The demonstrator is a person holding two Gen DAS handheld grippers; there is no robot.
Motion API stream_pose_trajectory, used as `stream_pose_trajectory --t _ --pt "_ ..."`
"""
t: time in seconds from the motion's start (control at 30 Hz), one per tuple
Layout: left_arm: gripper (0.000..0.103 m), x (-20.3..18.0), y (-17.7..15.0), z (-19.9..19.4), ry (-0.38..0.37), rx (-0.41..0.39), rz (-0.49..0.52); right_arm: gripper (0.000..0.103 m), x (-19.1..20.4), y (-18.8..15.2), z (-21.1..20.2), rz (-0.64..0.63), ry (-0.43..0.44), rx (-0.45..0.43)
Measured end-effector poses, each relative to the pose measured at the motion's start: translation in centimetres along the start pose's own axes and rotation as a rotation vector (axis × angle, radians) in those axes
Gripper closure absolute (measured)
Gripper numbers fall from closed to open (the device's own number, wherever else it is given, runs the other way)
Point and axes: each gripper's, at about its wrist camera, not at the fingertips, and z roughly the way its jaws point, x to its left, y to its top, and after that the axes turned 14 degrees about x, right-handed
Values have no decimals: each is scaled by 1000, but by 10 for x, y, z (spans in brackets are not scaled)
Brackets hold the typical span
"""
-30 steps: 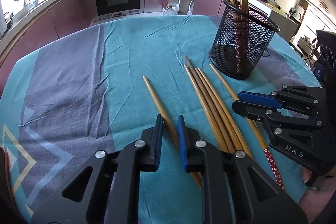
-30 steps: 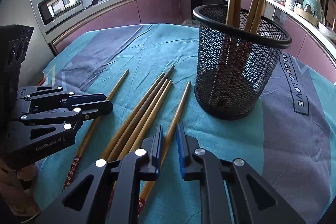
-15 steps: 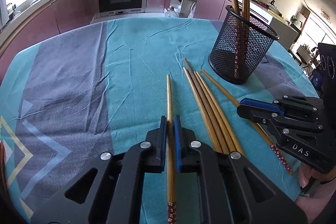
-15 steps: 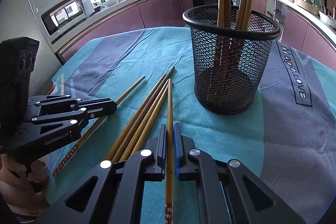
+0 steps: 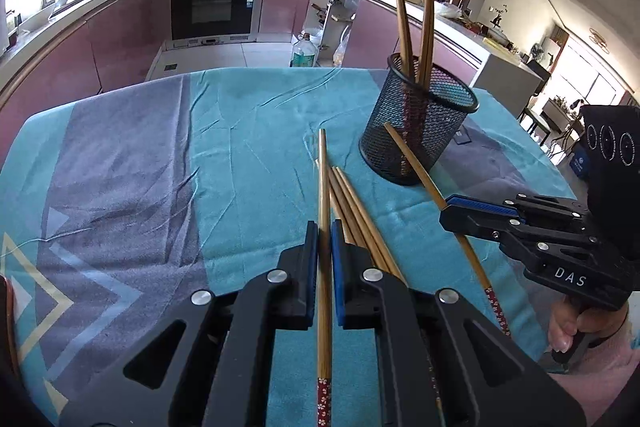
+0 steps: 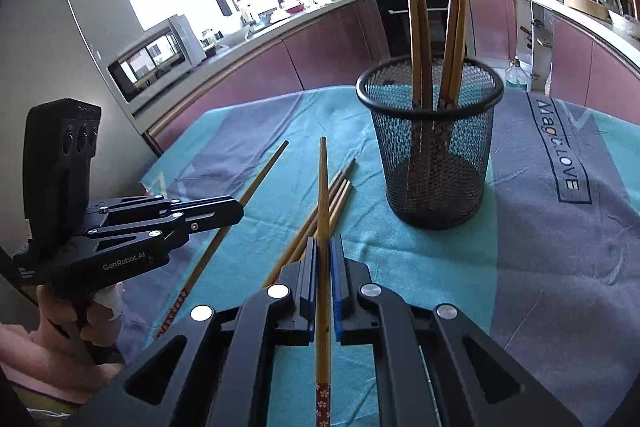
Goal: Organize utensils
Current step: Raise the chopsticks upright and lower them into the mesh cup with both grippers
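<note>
My left gripper (image 5: 325,227) is shut on a wooden chopstick (image 5: 323,179) and holds it lifted, tip pointing forward. My right gripper (image 6: 324,241) is shut on another chopstick (image 6: 322,183), also lifted. Each gripper shows in the other's view: the right one (image 5: 452,213) with its chopstick (image 5: 416,167), the left one (image 6: 236,209) with its chopstick (image 6: 256,183). Three chopsticks (image 5: 356,211) lie bundled on the cloth, also seen in the right wrist view (image 6: 332,199). A black mesh holder (image 6: 430,143) stands upright with several chopsticks in it; it also shows in the left wrist view (image 5: 416,131).
The table is covered by a teal and grey cloth (image 5: 160,163). Its far edge drops toward a kitchen with an oven (image 5: 216,3) and purple cabinets. A microwave (image 6: 156,59) sits on the counter at the left.
Both grippers closed on a chopstick each and have lifted them off the cloth. The holder now looks farther and lower in both views.
</note>
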Motion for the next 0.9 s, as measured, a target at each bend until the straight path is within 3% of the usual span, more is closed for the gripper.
stream_pose_trajectory --t 0.47,0.9 --pt "96 -7 11 -68 -134 -136 25 98 -6 5 -54 7 74 -151" --pt "96 -12 27 -109 -197 -250 29 98 -12 20 -86 -13 57 -253"
